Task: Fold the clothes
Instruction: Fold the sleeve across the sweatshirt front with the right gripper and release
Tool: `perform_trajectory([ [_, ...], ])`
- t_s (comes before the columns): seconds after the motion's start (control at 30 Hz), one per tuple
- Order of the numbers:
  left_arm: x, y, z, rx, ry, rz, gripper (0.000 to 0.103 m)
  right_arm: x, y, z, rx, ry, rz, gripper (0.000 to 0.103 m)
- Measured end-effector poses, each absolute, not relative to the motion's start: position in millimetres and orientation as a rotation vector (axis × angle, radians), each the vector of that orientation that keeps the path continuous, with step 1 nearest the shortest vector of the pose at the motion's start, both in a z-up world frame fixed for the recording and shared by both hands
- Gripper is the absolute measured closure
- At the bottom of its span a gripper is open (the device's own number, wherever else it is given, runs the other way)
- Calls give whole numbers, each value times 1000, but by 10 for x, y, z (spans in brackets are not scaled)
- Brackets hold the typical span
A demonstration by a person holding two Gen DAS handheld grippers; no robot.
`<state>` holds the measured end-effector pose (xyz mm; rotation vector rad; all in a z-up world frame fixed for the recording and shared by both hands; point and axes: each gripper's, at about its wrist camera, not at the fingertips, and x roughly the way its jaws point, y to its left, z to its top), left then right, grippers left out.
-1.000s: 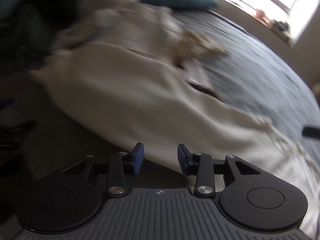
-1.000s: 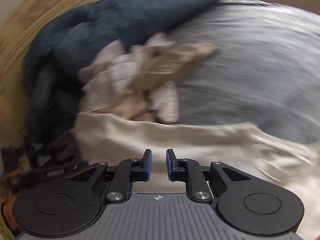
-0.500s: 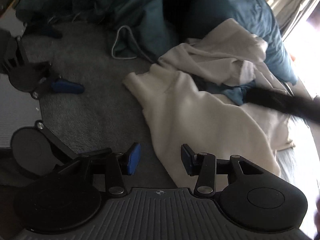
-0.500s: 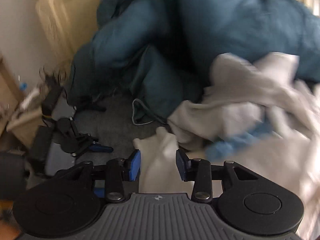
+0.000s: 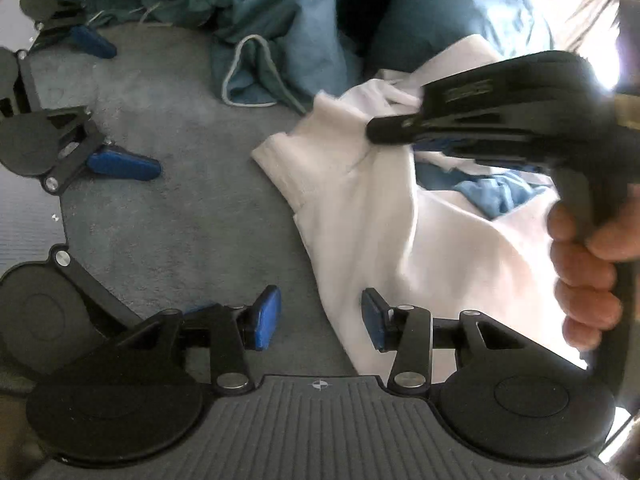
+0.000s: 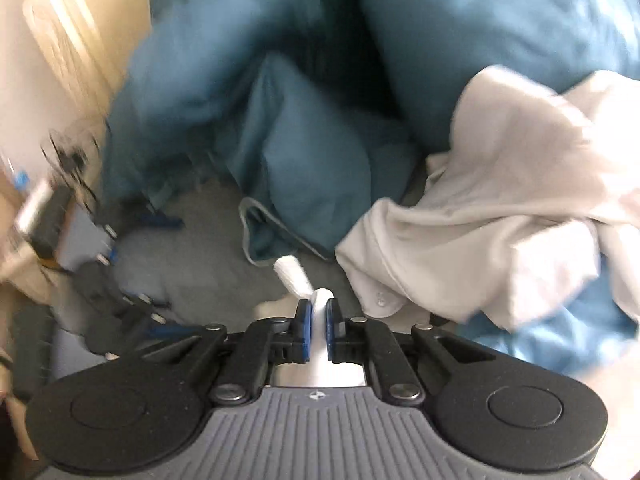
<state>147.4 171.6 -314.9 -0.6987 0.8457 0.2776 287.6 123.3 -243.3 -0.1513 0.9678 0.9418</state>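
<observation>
The white cotton garment (image 5: 360, 216) lay spread on the grey carpeted floor (image 5: 192, 216), right of centre in the left wrist view. The left claw (image 5: 320, 320) hung over its near left edge, one finger each side of that edge. The right claw (image 6: 318, 320) came in from the right and pinched the garment's far part. Beyond it sat the heap of teal bedding (image 6: 304, 128); a crumpled white shirt (image 6: 500, 216) rested against it to the right. Spare black grippers with blue pads (image 5: 80, 152) lay far left on the floor.
</observation>
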Motion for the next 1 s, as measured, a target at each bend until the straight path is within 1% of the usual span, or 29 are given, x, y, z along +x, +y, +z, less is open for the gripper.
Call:
perform_trajectory([
  [0.2, 1201, 1477, -2769, -609, 756, 129, 59, 2403, 304, -1810, 111, 841, 929, 94],
  [0.33, 949, 1165, -2510, -537, 716, -38, 59, 1954, -420, -1488, 195, 802, 875, 94],
  [0.43, 761, 876, -2369, -507, 735, -152, 59, 1607, -952, -1263, 247, 773, 830, 94],
  [0.53, 557, 559, -2268, -478, 777, -248, 59, 1206, -1406, -1174, 285, 766, 783, 94],
  [0.67, 287, 208, -2245, -413, 845, -318, 59, 673, -1901, -1244, 300, 751, 714, 94],
  [0.77, 116, 100, -2246, -406, 896, -334, 59, 334, -2193, -1355, 298, 754, 673, 94],
  [0.9, -73, 35, -2284, -377, 960, -304, 59, -60, -2450, -1687, 286, 789, 650, 94],
  [1.0, -133, 50, -2352, -377, 1030, -264, 59, -291, -2538, -2044, 198, 865, 615, 94],
])
